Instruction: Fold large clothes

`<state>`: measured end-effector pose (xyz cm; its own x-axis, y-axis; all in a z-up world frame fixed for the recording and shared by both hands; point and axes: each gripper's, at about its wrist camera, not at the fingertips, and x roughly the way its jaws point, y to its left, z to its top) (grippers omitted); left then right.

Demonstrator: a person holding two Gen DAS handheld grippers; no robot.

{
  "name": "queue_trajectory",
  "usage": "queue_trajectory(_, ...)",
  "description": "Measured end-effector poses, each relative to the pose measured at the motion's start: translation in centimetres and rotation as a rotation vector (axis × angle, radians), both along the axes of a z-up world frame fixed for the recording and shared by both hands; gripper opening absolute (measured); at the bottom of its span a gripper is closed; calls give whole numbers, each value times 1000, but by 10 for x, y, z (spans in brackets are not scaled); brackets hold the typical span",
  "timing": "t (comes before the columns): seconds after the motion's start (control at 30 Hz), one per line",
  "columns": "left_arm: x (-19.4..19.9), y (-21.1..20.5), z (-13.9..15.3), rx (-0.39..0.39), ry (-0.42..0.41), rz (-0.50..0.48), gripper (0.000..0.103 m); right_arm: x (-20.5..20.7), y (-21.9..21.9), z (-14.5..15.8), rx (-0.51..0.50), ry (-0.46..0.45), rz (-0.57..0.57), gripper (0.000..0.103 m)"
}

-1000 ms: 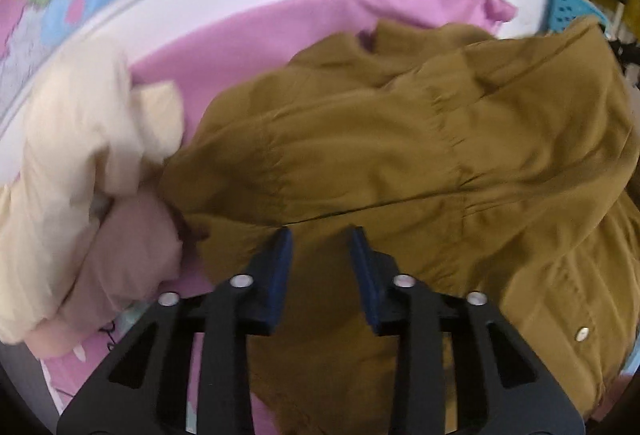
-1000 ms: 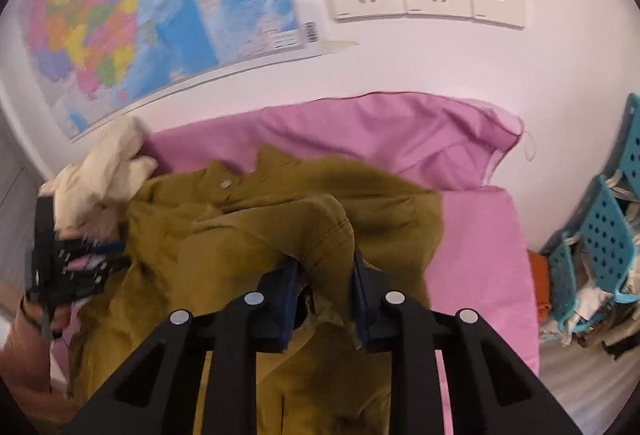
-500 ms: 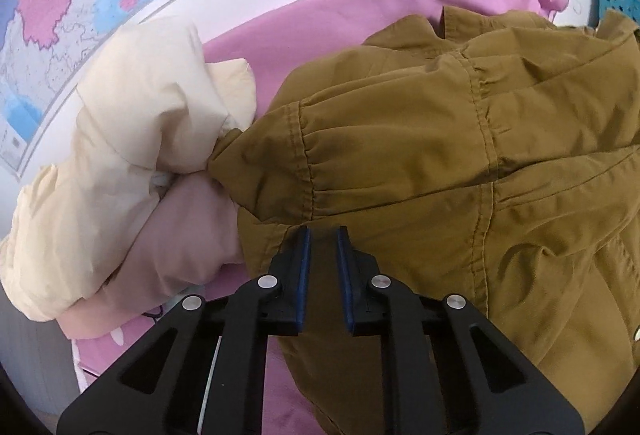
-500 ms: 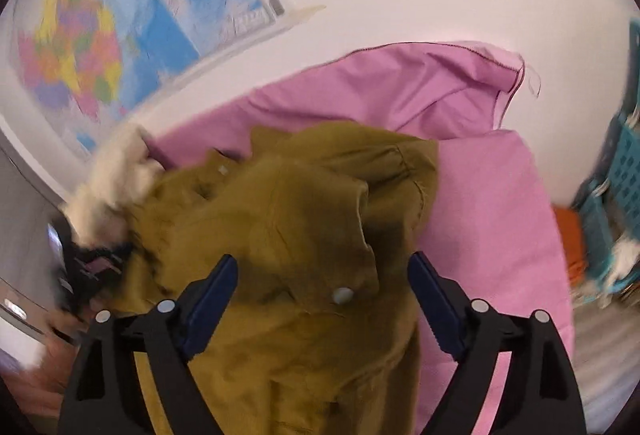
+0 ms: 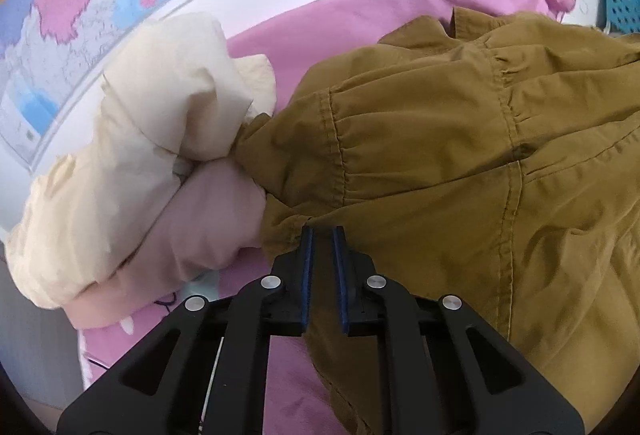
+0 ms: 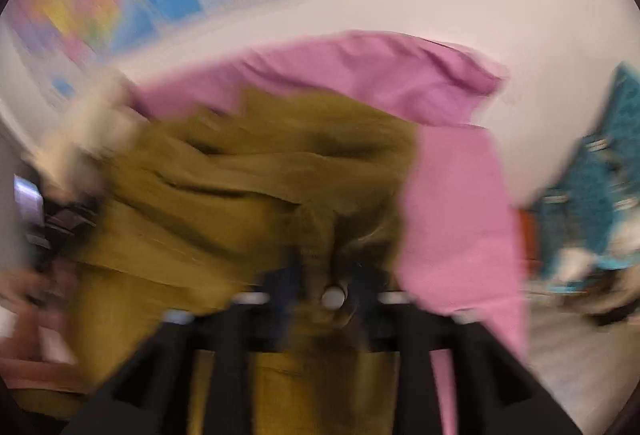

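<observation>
One olive-brown jacket [image 5: 460,175] sprawls across the pink bed [image 5: 352,19], reaching its left edge; one cream-and-pink bundle [image 5: 132,171] touches it at the wall-side left corner; bare sheet remains along the right edge; left gripper [image 5: 323,235] pinches a jacket fold; right gripper [image 6: 324,275], blurred, is closing around bunched jacket cloth.

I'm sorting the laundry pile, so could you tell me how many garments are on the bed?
3: an olive jacket spread across the bed, a cream garment bunched left of it, and a pale pink one under the cream. More may be hidden underneath.
</observation>
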<state>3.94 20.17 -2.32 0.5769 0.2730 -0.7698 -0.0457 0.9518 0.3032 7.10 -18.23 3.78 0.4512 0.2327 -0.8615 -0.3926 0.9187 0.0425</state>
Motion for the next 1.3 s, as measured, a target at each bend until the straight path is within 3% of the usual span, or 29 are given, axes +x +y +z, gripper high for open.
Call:
queue_trajectory(0.03, -1, -1, 1, -9, 1, -7, 18, -1, -1, 2, -17, -29, -18, 65)
queue_trajectory(0.2, -16, -7, 25, -74, -61, -62, 55, -28, -10, 42, 147, -235, 4, 63)
queue_trajectory(0.3, -23, -20, 41, -114, -93, -143, 58, -27, 13, 35, 108, -257, 76, 60)
queue_trajectory(0.4, -18, -33, 44, -170, -80, -204, 59, -6, 39, 0, -29, -230, 104, 50)
queue_trajectory(0.5, -3, -46, 25, -154, -27, -206, 59, 21, 49, -38, -121, -163, 94, 50)
queue_trajectory(0.6, 10, -46, 5, -194, 33, -190, 63, 39, 55, -63, -186, -149, 93, 50)
queue_trajectory(0.67, 16, -39, -2, -212, 42, -170, 71, 46, 55, -68, -170, -133, 84, 46)
queue_trajectory(0.77, 14, -35, -2, -216, 46, -149, 73, 50, 60, -65, -187, -172, 82, 37)
queue_trajectory(0.83, 12, -34, -1, -209, 39, -136, 77, 52, 68, -62, -205, -210, 96, 36)
queue_trajectory(0.93, 14, -32, -4, -212, 40, -127, 78, 58, 70, -62, -191, -180, 88, 37)
queue_trajectory(1.0, 12, -32, -2, -198, 31, -126, 78, 55, 63, -54, -150, -177, 96, 39)
queue_trajectory(1.07, 11, -33, -1, -185, 28, -126, 78, 47, 51, -42, -119, -207, 87, 66)
queue_trajectory(1.1, 10, -32, -1, -193, 26, -127, 78, 41, 42, -34, -101, -231, 64, 70)
queue_trajectory(1.2, 11, -30, 0, -206, 20, -131, 76, 33, 11, -20, -5, -222, 19, 70)
queue_trajectory(1.3, 8, -30, 1, -214, 8, -131, 76, 29, -7, -18, 24, -207, -22, 73)
